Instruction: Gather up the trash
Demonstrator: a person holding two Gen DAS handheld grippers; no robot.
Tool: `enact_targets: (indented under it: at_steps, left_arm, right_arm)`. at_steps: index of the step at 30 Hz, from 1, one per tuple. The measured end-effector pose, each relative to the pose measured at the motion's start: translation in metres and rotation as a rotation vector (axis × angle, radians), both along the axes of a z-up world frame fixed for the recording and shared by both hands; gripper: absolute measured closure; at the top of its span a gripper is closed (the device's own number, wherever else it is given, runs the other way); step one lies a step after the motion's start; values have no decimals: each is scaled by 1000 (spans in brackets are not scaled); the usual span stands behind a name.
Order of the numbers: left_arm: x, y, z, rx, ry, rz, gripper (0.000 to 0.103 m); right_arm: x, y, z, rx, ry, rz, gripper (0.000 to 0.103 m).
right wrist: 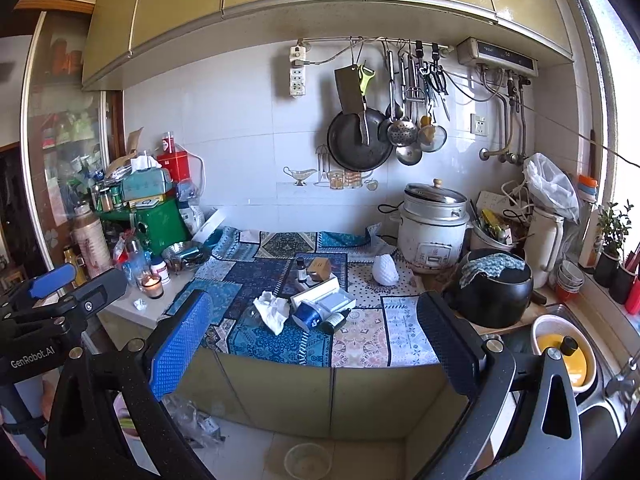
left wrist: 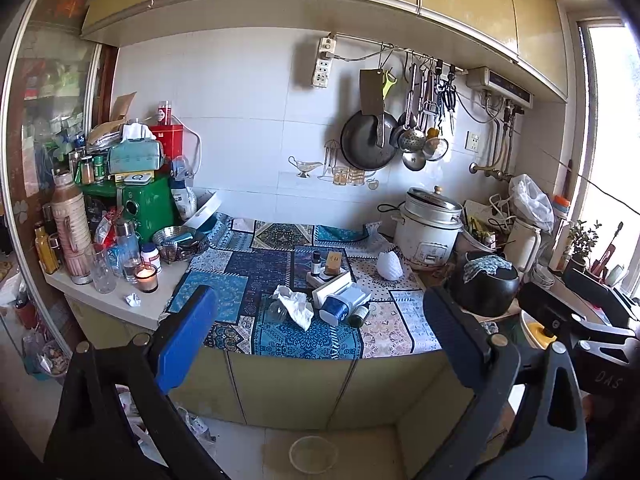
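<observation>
A crumpled white tissue (left wrist: 296, 306) (right wrist: 273, 309) lies on the blue patterned cloth (left wrist: 240, 268) (right wrist: 256, 340) near the counter's front edge. A small paper wad (left wrist: 133, 299) (right wrist: 139, 303) lies on the bare counter beside a lit candle (left wrist: 145, 277) (right wrist: 152, 285). A white crumpled ball (left wrist: 389, 265) (right wrist: 385, 269) sits near the rice cooker (left wrist: 428, 232) (right wrist: 434, 228). My left gripper (left wrist: 320, 340) is open and empty, in front of the counter, well short of it. My right gripper (right wrist: 316, 340) is open and empty, level with it. The left gripper also shows at the left edge of the right wrist view (right wrist: 72, 292).
A tipped blue cup (left wrist: 334, 309) (right wrist: 308, 314), small bottles and a white box lie next to the tissue. A black pot (left wrist: 486, 286) (right wrist: 494, 294) stands right, a sink with a bowl (right wrist: 568, 354) further right. Bottles and glasses crowd the left counter. Plastic bags lie on the floor (right wrist: 192, 420).
</observation>
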State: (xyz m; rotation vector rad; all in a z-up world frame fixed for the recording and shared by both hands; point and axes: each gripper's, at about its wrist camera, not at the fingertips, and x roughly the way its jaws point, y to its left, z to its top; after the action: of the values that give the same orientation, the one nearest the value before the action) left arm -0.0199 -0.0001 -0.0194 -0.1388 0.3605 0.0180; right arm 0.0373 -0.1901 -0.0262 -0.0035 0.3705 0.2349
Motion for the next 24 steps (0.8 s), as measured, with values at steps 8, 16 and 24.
enact_targets:
  at_steps: [8, 16, 24]
  left_arm:
    - [-9, -6, -10, -20, 15, 1, 0]
    - [-18, -6, -12, -2, 30, -30, 0]
    - [-30, -7, -14, 14, 42, -56, 0]
  right_arm:
    - [-7, -6, -3, 0, 20, 7, 2]
    - [-20, -8, -3, 6, 47, -43, 2]
    - [-30, -5, -11, 20, 76, -77, 2]
